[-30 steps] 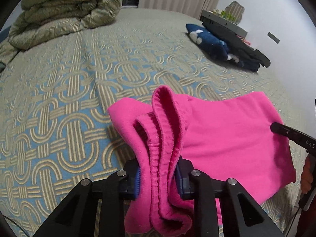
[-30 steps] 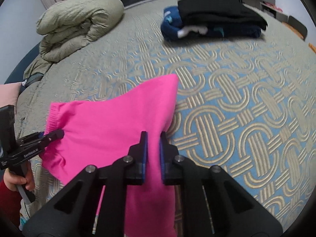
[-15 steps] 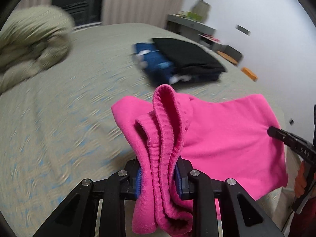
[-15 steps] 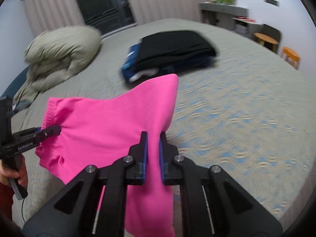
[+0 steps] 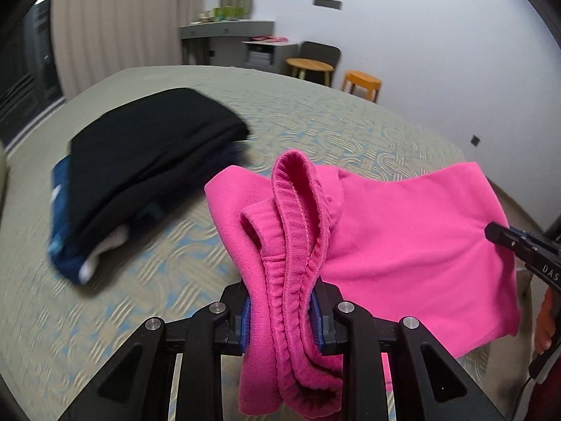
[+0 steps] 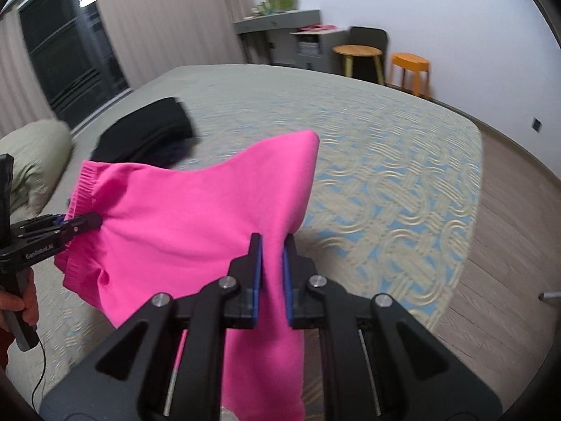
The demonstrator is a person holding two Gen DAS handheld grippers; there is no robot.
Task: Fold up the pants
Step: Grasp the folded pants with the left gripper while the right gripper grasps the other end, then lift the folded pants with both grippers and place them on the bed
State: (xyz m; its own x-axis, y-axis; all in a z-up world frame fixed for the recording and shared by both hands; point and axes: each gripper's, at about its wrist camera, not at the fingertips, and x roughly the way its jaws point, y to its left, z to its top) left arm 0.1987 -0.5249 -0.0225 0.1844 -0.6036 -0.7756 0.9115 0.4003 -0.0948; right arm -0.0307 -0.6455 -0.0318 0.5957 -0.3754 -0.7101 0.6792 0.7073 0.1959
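Left wrist view: left gripper [image 5: 282,310], black frame with blue pads, clamped on the bunched ribbed waistband of the pink pants [image 5: 403,242]; gathered band standing up in a loop between the jaws, loose end hanging below them toward the camera. Remaining fabric stretched away to the right, lifted clear above the patterned bedspread [image 5: 350,122]. Right gripper [image 5: 519,245], seen from its tip at the far right edge, touching the opposite side of the fabric; fingers of a hand [image 5: 545,319] beneath it. Folded dark clothes stack [image 5: 140,161], black over blue, lying on the bed to the left and behind, motion-blurred. Grey desk [image 5: 228,38], round wooden table [image 5: 310,66] and orange stool [image 5: 361,82] against the white wall beyond. Right wrist view: right gripper [image 6: 271,273], blue-lined jaws nearly together, pinching a thin fold of the pink pants [image 6: 196,217]; one portion hanging straight down below the jaws, the other spread up and to the left. Left gripper [image 6: 82,222] gripping the ribbed waistband at the far left, held by a hand [image 6: 21,301] on its handle. Garment spanning the gap between both tools, above the bedspread [image 6: 385,175]. Dark clothes stack [image 6: 147,133] behind the garment; rolled olive duvet [image 6: 31,158] at the left edge; wood floor [image 6: 508,245] to the right of the bed.
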